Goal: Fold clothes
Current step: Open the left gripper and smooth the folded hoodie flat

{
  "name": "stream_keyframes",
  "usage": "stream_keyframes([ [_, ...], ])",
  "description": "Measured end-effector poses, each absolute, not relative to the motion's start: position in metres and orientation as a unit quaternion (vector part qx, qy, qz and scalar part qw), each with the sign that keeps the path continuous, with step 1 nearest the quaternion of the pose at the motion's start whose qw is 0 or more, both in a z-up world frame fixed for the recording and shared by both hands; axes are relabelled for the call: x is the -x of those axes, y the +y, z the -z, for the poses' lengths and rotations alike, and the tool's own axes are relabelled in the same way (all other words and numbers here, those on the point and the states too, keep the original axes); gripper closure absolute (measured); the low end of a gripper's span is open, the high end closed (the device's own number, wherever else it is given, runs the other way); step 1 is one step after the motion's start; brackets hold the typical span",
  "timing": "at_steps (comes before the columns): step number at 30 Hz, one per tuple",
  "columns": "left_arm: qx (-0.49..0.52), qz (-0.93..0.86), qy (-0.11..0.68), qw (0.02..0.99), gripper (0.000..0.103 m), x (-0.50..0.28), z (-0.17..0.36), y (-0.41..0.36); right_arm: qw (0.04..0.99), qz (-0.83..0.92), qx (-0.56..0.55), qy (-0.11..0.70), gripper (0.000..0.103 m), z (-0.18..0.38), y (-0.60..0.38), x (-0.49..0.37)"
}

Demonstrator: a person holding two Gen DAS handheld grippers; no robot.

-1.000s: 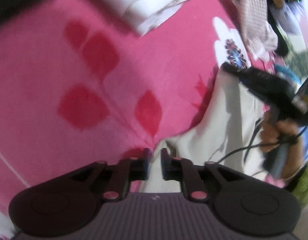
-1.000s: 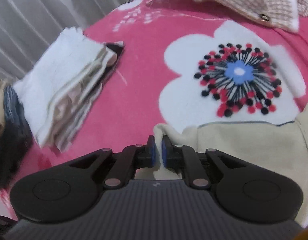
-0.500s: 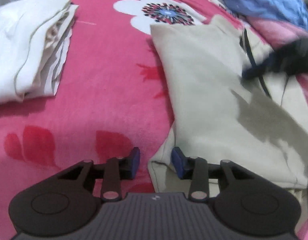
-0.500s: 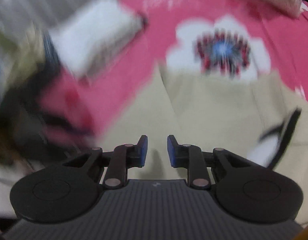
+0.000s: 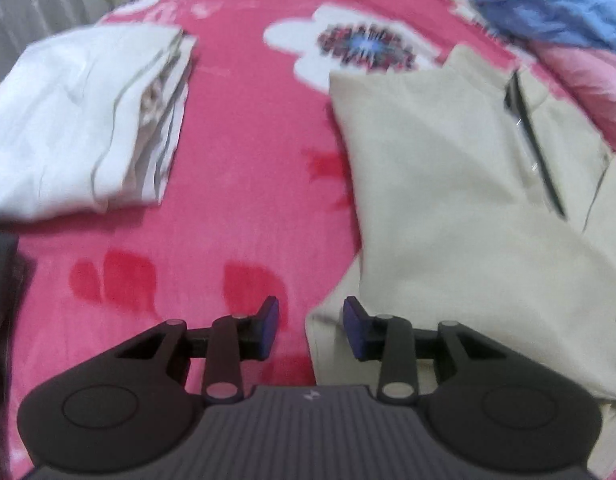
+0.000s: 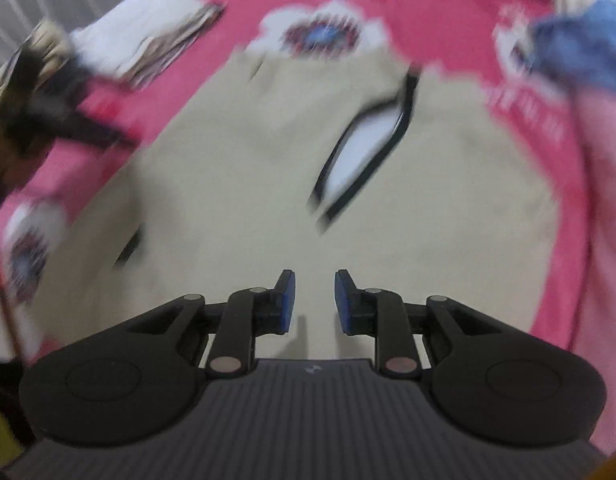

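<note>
A beige garment (image 5: 448,184) with a dark zip line lies flat on the pink flowered blanket (image 5: 244,160), at the right of the left wrist view. My left gripper (image 5: 310,330) is open and empty, its jaws either side of the garment's near left corner. In the blurred right wrist view the same beige garment (image 6: 236,168) fills the middle. My right gripper (image 6: 310,302) is open and empty above it.
A stack of folded white clothes (image 5: 84,120) lies at the left, also in the right wrist view (image 6: 148,36). Blue and pink crumpled clothes (image 5: 556,20) lie at the far right. A grey curtain (image 5: 36,4) hangs behind the bed.
Both grippers let go of the beige garment's corners and opened. The garment now lies flat. The right gripper moved back over it, with motion blur.
</note>
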State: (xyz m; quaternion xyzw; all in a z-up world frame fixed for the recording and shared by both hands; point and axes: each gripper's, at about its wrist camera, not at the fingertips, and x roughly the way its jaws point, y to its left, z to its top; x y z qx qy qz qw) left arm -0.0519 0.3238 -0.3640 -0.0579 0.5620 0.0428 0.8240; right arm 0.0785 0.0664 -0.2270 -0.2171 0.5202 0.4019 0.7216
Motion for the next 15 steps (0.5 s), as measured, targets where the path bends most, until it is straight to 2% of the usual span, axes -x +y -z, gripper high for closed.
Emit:
stream_keyframes([
  [5,0.033,-0.082,0.578,0.811,0.060,0.057,0.375,0.316,0.683,-0.334,0.279,0.587,0.085,0.309,0.028,-0.054],
  [7,0.011,-0.101,0.569,0.816,0.067,0.061,0.358,0.309,0.700,-0.318,0.240,0.592,0.084,0.302,0.011,-0.057],
  [12,0.012,-0.027,0.530,0.847,0.067,0.086,0.308,0.260,0.743,-0.335,0.195,0.546,0.083,0.251,-0.004,-0.049],
  [15,-0.009,0.078,0.539,0.838,0.066,0.103,0.309,0.204,0.745,-0.354,0.186,0.534,0.083,0.255,0.000,-0.044],
])
